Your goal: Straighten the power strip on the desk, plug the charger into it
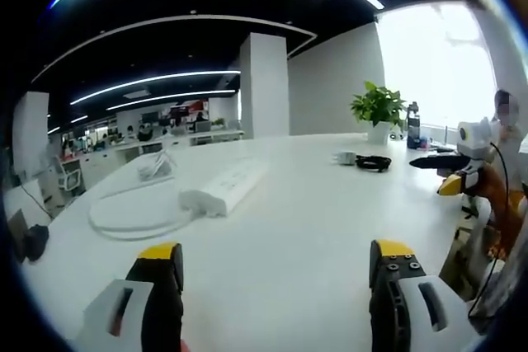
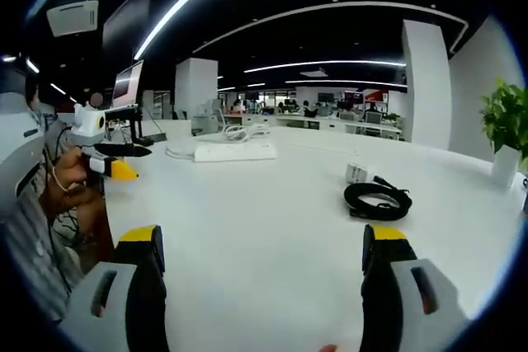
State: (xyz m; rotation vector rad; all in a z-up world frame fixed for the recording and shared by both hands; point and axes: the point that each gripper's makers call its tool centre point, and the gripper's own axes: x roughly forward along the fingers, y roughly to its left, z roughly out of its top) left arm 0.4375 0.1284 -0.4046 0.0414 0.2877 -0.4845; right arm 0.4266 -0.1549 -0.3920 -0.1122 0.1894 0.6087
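A white power strip (image 1: 227,186) lies at an angle on the white desk (image 1: 313,212), its white cord (image 1: 132,220) looped in a ring to its left. In the right gripper view the power strip (image 2: 234,152) sits far off at the left. The charger (image 2: 355,173) with its coiled black cable (image 2: 377,200) rests ahead of my right gripper (image 2: 261,265), which is open. My left gripper (image 1: 276,274) is open over bare desk, well short of the strip. The charger (image 1: 345,157) and black cable (image 1: 373,163) lie far right. The right gripper (image 1: 450,175) enters the left gripper view from the right; the left gripper (image 2: 111,161) enters the right gripper view from the left.
A potted plant (image 1: 379,110) and a dark bottle (image 1: 413,125) stand at the desk's far edge by the window. A person's hand (image 2: 70,183) holds the left gripper. Monitors (image 2: 128,84) stand beyond the desk's left side. White pillars and office desks fill the background.
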